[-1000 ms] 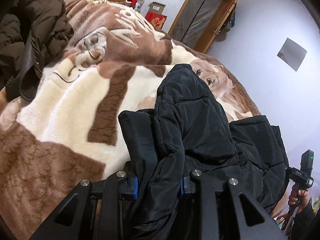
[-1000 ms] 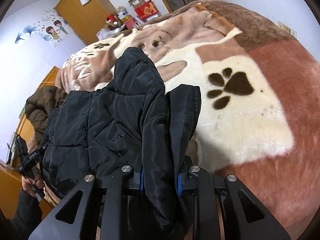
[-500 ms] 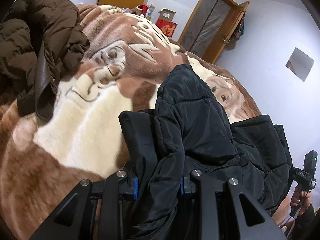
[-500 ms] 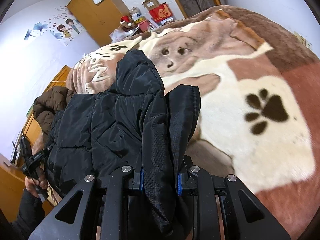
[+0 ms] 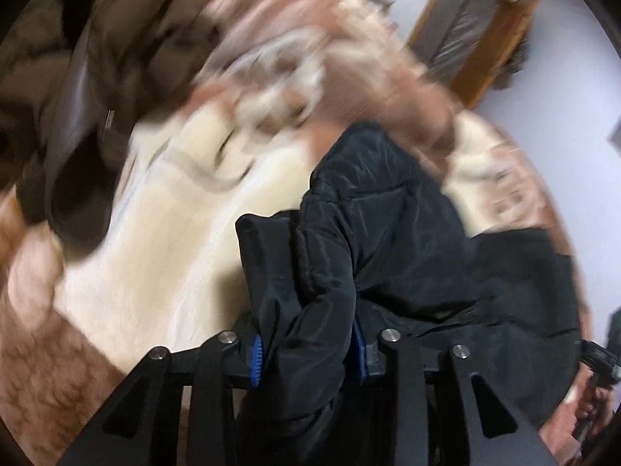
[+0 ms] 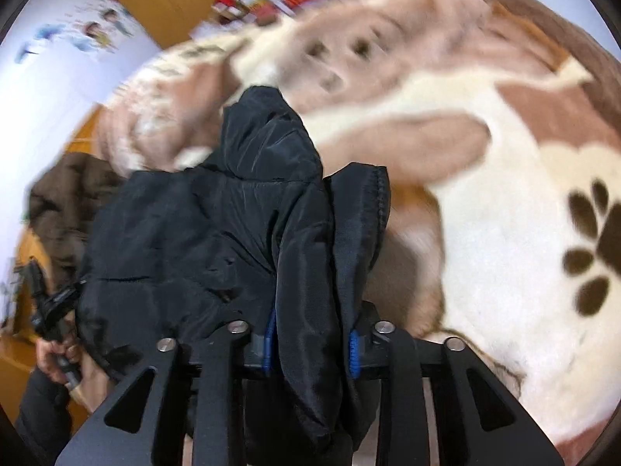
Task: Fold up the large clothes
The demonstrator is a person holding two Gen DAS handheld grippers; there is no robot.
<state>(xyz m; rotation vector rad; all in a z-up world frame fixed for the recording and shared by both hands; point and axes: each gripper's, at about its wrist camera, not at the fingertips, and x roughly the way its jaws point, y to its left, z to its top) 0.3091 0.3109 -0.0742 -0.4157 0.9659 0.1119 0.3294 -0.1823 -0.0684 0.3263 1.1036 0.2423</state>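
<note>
A black puffer jacket (image 5: 388, 240) hangs between my two grippers above the bed. My left gripper (image 5: 308, 353) is shut on a bunched edge of it, with fabric filling the gap between the blue pads. My right gripper (image 6: 312, 343) is shut on the jacket's other edge (image 6: 233, 225) in the same way. The rest of the jacket drapes ahead of and between the grippers. The background is blurred by motion in both views.
A plush brown and cream blanket (image 5: 163, 256) with a dog and paw pattern (image 6: 590, 240) covers the bed. A brown puffer coat (image 5: 89, 77) lies piled at the bed's left side, also in the right wrist view (image 6: 66, 194). A wooden wardrobe (image 6: 163, 0) and door (image 5: 477, 39) stand behind.
Both grippers have swept forward over the bed with the black jacket still held. The brown coat and blanket pattern have come nearer, and the scene is now motion-blurred.
</note>
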